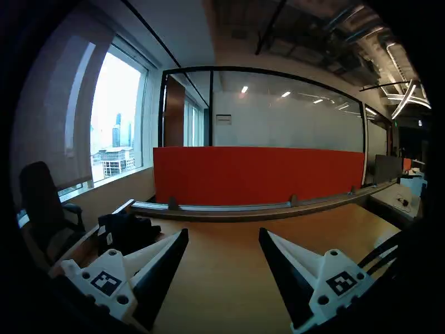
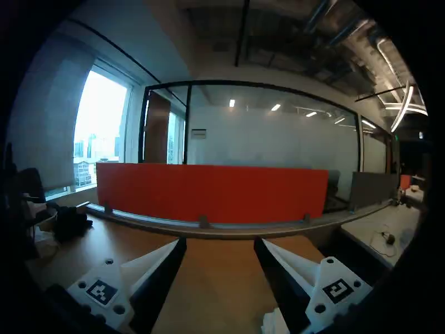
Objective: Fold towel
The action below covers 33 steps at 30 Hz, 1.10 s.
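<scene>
The tabletop (image 1: 222,267) is brown wood, smooth and flat. A red wall (image 1: 256,175) stands along its back edge on a grey rail (image 1: 233,209). A dark, lumpy bundle (image 1: 125,231) lies on the wood at the left side, near the window. In the right gripper view a small bit of white cloth (image 2: 273,324) shows at the very bottom, low on the wood.

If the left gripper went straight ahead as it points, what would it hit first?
Probably the red desk divider. The open left gripper has just wooden desktop before it, though depth is unclear.
</scene>
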Tool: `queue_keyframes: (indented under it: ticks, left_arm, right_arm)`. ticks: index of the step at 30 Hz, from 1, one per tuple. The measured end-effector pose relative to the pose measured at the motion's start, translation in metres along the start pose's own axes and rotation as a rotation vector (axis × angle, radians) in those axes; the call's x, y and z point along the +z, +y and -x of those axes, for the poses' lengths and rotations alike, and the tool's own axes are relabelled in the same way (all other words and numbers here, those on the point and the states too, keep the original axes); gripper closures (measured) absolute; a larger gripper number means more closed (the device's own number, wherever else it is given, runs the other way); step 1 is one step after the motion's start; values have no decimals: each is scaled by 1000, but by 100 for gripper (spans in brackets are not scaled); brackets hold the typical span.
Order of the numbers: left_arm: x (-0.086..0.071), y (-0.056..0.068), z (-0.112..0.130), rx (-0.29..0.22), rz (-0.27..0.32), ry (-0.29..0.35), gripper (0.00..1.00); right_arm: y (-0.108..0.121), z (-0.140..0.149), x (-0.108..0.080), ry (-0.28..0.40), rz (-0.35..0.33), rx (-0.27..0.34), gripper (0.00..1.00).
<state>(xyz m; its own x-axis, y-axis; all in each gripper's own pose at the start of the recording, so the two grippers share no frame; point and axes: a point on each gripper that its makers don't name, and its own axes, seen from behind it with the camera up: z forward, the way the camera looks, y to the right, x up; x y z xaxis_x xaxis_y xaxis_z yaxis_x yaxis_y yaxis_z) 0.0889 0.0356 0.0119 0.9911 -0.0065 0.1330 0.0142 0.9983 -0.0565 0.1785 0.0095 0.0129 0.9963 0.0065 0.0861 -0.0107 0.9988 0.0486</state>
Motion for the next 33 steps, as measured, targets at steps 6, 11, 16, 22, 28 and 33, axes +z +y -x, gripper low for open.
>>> queue_keyframes:
  ticks: [6,11,16,22,28,33]
  left_arm:
    - [-4,-8,0,6,-19,22,6]
    - [-7,-14,2,-7,-23,42,6]
    - [-7,-18,8,-9,-21,51,6]
    - [-8,-21,22,7,-21,66,6]
    - [-8,-25,40,22,-28,88,6]
    - [-6,-31,55,21,-41,105,6]
  right_arm:
    - [-8,-2,1,-6,0,-13,7]
    - [-15,-4,-1,-9,-3,-23,7]
    - [-21,-5,-3,-13,-4,-29,7]
    - [-27,-6,-5,-12,6,-23,6]
    - [-31,-3,-2,1,18,16,7]
    - [-38,0,2,14,20,41,7]
